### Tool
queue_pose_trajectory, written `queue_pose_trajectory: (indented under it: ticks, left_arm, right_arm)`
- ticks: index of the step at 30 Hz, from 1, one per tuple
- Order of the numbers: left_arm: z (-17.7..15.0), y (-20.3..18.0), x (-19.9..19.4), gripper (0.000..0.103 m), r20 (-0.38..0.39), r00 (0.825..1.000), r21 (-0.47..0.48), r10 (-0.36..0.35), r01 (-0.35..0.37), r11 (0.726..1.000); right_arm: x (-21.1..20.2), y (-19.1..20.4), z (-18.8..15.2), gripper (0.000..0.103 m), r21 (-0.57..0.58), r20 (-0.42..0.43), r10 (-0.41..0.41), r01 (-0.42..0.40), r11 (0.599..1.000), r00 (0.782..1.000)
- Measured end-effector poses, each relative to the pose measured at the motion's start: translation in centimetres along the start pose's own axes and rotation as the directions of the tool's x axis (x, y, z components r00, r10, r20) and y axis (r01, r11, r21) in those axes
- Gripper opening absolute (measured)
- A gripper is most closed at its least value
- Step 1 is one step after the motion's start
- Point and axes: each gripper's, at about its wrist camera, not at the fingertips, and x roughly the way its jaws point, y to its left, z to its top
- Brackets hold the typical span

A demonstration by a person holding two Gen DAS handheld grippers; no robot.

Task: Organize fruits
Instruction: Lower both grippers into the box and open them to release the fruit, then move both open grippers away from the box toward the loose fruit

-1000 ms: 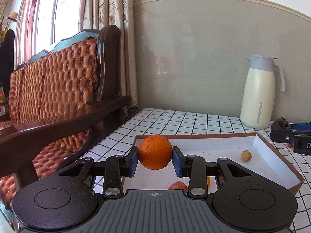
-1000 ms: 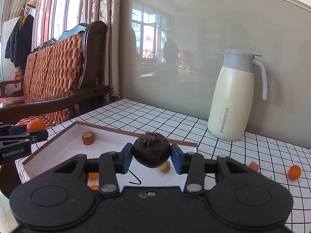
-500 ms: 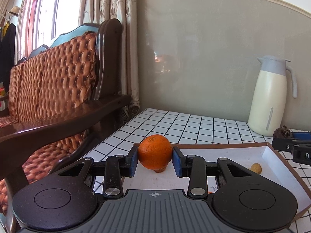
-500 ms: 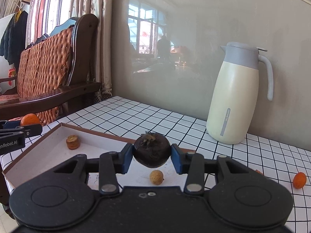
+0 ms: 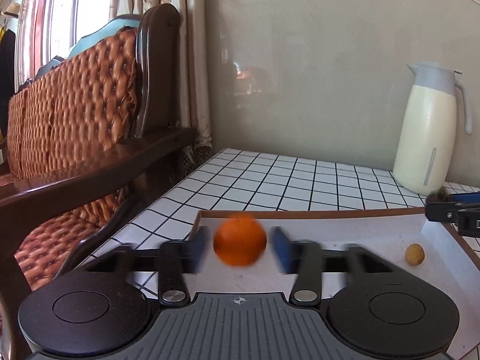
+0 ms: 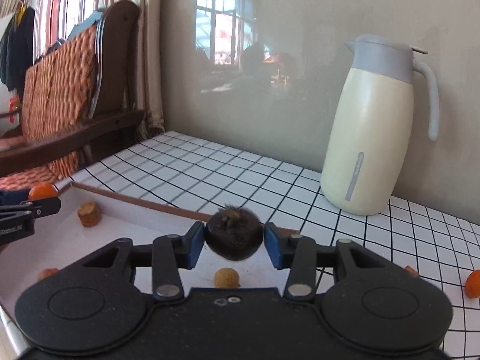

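Where half a second ago the blue pads of the left gripper pressed the orange on both sides, they now stand apart from it with a gap at each flank, and both pads and fruit are smeared with motion blur — the jaws have just sprung open and the orange looks to be dropping free over the near-left corner of the white tray. That reads as the release step of placing this fruit; I cannot tell whether it has touched the tray floor yet. The right gripper has not let go: its pads are clamped against the dark fuzzy fruit, held above the tray's far edge, with a small tan fruit lying on the tray floor just below it. A brown chunk sits in the tray, while orange pieces remain out on the checked table near the thermos — so, by my judgement, sorting is under way but unfinished. A round orange may roll once it lands.
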Motion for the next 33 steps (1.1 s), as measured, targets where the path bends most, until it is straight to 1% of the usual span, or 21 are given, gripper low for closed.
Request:
queue_pose_trajectory:
  ticks: [1,2,3,5,7,15,25,29,33]
  left_arm:
    - [-0.1,-0.1,-0.3,0.103,0.025,1.000,0.004,0.016,-0.016,1.000]
    - [-0.1,-0.2,-0.5,0.103,0.038,0.999,0.018,0.019,-0.020,1.000]
    - [0.0,-0.1,-0.5,0.103,0.040,0.999,0.019,0.024,-0.025,1.000]
    - [0.0,0.4,-0.6,0.103,0.044,0.999,-0.013,0.025,-0.025,1.000]
    - [-0.1,0.8,-0.5,0.103,0.028,1.000,-0.031,0.014,-0.014,0.999]
    - [-0.5,1.1,-1.4,0.103,0.033,0.999,-0.034,0.018,-0.017,0.999]
    - [-0.4,0.2,-2.0,0.103,0.033,0.999,-0.006,0.009,-0.009,1.000]
    - [-0.4,-0.6,-2.8,0.103,0.041,0.999,0.015,-0.003,0.002,1.000]
    - [-0.4,-1.5,-3.8,0.103,0.056,0.998,0.034,0.004,-0.006,0.999]
  right_arm:
    - [-0.3,-0.3,-0.2,0.094,0.016,0.027,-0.020,0.019,1.000,0.999]
    - [-0.5,-0.6,-0.3,0.095,0.032,0.043,-0.026,0.024,0.999,0.999]
    - [-0.6,-0.9,-0.3,0.095,0.044,0.036,-0.027,0.025,0.999,0.999]
    - [-0.7,-1.1,-0.4,0.095,0.056,0.037,-0.024,0.022,0.998,0.999]
    - [-0.8,-1.3,-0.5,0.095,0.058,0.030,-0.024,0.022,0.998,0.999]
    - [-1.4,-1.5,-0.6,0.096,0.084,0.028,-0.008,0.006,0.996,1.000]
    - [-2.1,-1.6,-0.5,0.096,0.074,0.032,-0.002,-0.001,0.997,0.999]
    - [-2.9,-1.4,-0.6,0.096,0.062,0.036,0.014,-0.016,0.998,0.999]
    - [-3.9,-1.5,-0.8,0.096,0.043,0.047,0.018,-0.020,0.999,0.999]
